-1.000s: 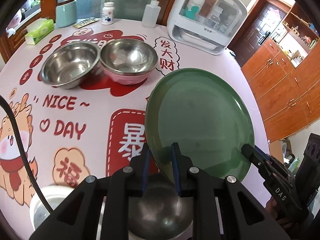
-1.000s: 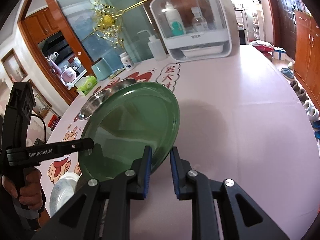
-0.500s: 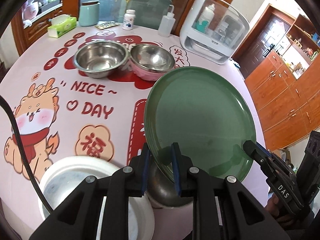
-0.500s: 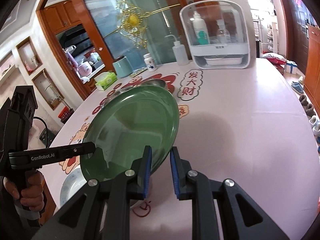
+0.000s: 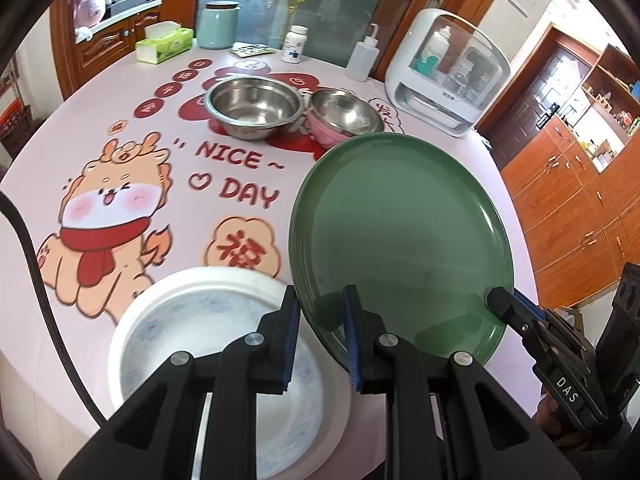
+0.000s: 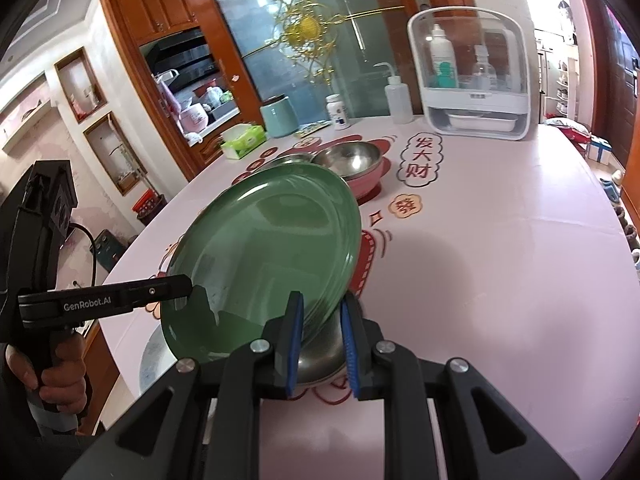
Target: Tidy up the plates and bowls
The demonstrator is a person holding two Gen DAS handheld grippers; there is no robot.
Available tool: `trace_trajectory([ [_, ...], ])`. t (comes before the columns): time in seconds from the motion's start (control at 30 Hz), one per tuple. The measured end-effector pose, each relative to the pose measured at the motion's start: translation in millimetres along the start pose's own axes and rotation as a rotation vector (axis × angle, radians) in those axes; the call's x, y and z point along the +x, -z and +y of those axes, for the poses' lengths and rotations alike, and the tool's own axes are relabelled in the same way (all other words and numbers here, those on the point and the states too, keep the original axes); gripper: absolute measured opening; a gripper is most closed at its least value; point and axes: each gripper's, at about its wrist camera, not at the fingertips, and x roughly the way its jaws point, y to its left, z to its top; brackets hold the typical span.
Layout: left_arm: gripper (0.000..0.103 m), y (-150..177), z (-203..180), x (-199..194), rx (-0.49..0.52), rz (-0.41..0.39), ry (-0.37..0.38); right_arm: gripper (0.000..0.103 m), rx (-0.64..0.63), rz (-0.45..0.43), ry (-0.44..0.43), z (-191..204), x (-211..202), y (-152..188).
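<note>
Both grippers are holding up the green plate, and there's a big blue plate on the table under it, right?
Not quite. Both grippers do hold the green plate, the left gripper and the right gripper, but the plate on the table is white, not blue. The left wrist view shows it.

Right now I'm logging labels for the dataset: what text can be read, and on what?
"NICE ~ DAY": tablecloth, in red.
"福": tablecloth, in an orange cloud.
"发大财": tablecloth, by the white cabinet.
"GenRobot.AI": left gripper.
"DAS": right gripper.
Labels on the pill bottle and the bottles in the cabinet: too small to read.
</note>
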Motion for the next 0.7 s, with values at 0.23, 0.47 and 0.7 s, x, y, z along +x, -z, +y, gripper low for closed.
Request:
trace_trajectory([
  [0.23, 0.018, 15.4, 25.2, -15.0, -0.021, -0.002, -0.015, 0.018, -0.024, 0.025, -0.016, 31.1, 2.7, 11.8],
  [0.47, 0.018, 33.6, 47.4, -27.4, -0.03, 0.014, -0.026, 0.018, -0.022, 0.051, -0.014, 55.6, 4.6, 27.4],
  [0.7, 0.018, 47.9, 68.8, -35.2, -0.027, 0.044, -0.04, 0.018, -0.01, 0.09, -0.009, 78.4, 11.0, 41.2],
])
